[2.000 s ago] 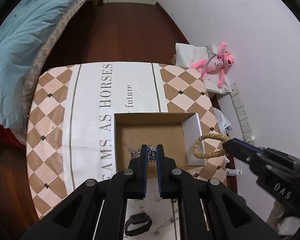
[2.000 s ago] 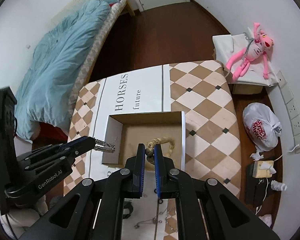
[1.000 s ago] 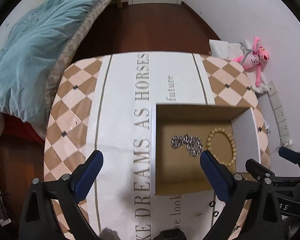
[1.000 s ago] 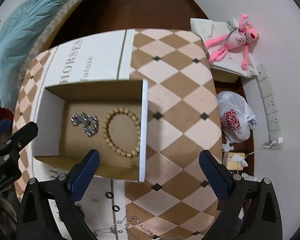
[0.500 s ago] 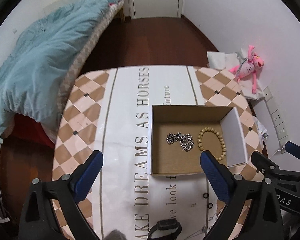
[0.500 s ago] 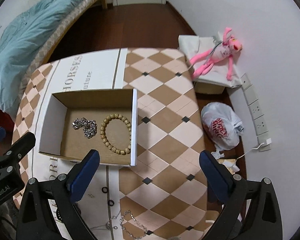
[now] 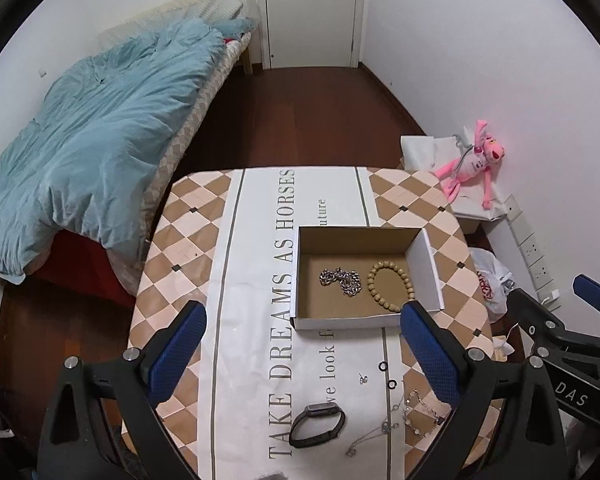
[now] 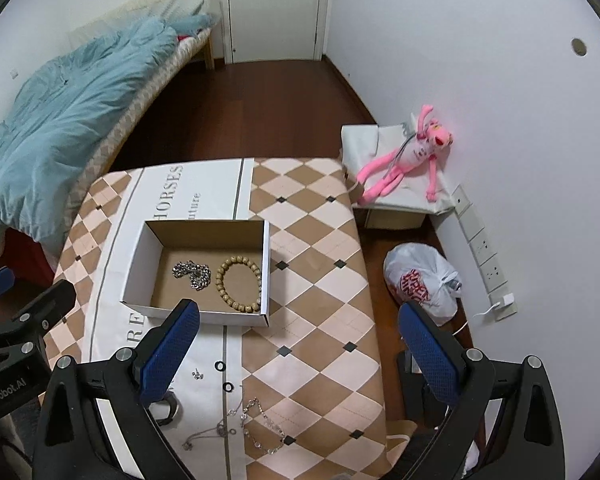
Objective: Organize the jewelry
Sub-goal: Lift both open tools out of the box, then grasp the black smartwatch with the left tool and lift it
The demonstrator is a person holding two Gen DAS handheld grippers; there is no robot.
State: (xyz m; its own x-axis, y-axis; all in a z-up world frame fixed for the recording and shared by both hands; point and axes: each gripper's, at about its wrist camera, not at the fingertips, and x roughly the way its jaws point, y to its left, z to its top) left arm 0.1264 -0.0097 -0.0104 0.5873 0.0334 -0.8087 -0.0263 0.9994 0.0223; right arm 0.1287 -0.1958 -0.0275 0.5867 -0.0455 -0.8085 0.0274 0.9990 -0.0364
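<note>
While both of our tools hang high above the counter (image 7: 260, 240), we hold nothing: the left hand-held gripper (image 7: 300, 354) and the right hand-held gripper (image 8: 296, 354) are each spread wide and released. Inside the cardboard box (image 7: 298, 276) the silver chain (image 7: 342, 279) lies just beside the beaded bracelet (image 7: 392, 286). On the cloth near us lie the black watch band (image 7: 316, 425), two small black rings (image 7: 383, 367), a tiny earring (image 7: 363, 379) and the thin necklaces (image 8: 256, 424). We judge the next pick should be one of these. We should descend straight over the band, close across its strap, and keep clear of the tangled necklaces so they do not drag along.
</note>
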